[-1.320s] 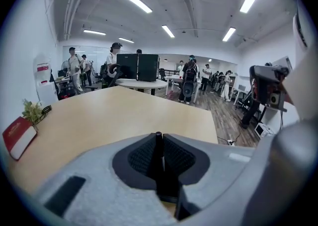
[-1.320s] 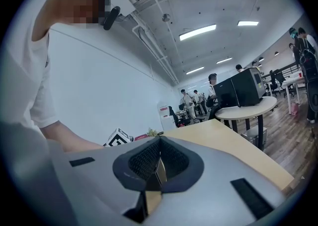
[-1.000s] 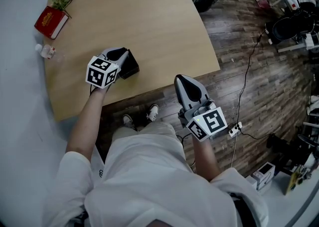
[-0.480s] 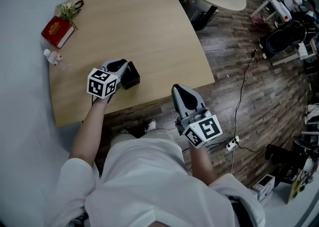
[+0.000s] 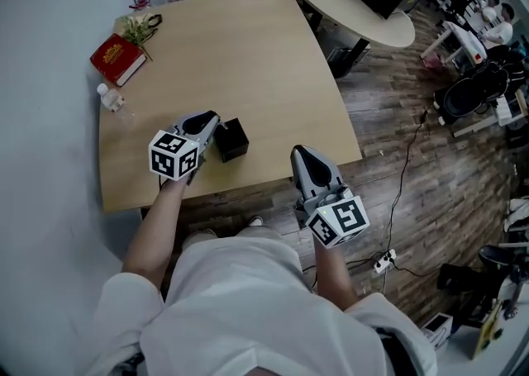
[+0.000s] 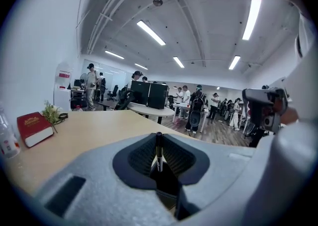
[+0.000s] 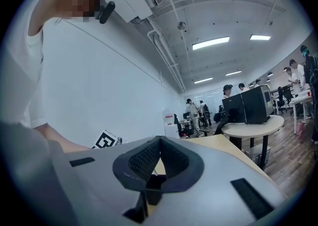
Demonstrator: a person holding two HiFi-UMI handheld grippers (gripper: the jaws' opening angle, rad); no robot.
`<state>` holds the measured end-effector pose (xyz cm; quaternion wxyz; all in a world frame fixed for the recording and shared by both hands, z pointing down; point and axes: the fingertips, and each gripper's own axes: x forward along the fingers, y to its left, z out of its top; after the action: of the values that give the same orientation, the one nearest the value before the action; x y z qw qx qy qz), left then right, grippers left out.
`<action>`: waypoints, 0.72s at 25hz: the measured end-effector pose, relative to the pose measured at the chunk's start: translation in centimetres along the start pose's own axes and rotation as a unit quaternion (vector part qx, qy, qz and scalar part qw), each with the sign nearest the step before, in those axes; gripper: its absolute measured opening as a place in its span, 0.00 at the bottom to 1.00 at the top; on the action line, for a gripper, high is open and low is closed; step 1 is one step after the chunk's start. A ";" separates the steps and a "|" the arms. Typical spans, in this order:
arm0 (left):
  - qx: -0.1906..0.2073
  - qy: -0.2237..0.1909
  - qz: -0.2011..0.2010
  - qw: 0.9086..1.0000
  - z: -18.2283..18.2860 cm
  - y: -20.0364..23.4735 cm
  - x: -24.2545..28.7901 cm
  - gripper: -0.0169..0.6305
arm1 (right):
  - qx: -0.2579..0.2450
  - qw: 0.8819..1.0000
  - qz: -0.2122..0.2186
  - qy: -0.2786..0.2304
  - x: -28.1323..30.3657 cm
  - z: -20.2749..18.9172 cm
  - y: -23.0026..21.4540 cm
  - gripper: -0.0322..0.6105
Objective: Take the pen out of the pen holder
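Gripping the pen (image 6: pixel 158 146), the left gripper (image 5: pixel 208 122) has its jaws clamped tight on the upright barrel, just beside the black holder (image 5: pixel 232 140) near the table's (image 5: pixel 248 52) near edge. Whether the pen's tip is clear of the holder, I can't tell. The left forearm reaches out over that edge, gripper tipped slightly down. The right gripper (image 5: pixel 301 154) is held level off the table's near edge, over the floor, jaws together on nothing.

My left gripper (image 5: pixel 213 123) hangs just beside the black pen holder (image 5: pixel 232 140) by the near edge of the table (image 5: pixel 248 52); my right gripper (image 5: pixel 304 156) hangs farther right along that edge.
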<state>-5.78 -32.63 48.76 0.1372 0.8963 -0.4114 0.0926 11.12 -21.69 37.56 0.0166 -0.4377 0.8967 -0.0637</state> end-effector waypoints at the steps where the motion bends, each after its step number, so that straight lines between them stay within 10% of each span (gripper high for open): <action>1: -0.003 -0.009 0.001 1.000 0.5 0.2 -0.4 0.10 | -0.001 1.000 0.003 0.000 0.4 0.1 0.2 0.05; 18: 0.005 -0.119 0.074 0.990 8.4 4.8 -9.3 0.10 | -0.035 0.998 0.046 0.000 6.3 2.7 2.1 0.05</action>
<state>-15.03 -31.69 39.05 0.0756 0.8688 -0.4894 -0.0033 5.82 -25.59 34.80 0.0048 -0.3965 0.9175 -0.0316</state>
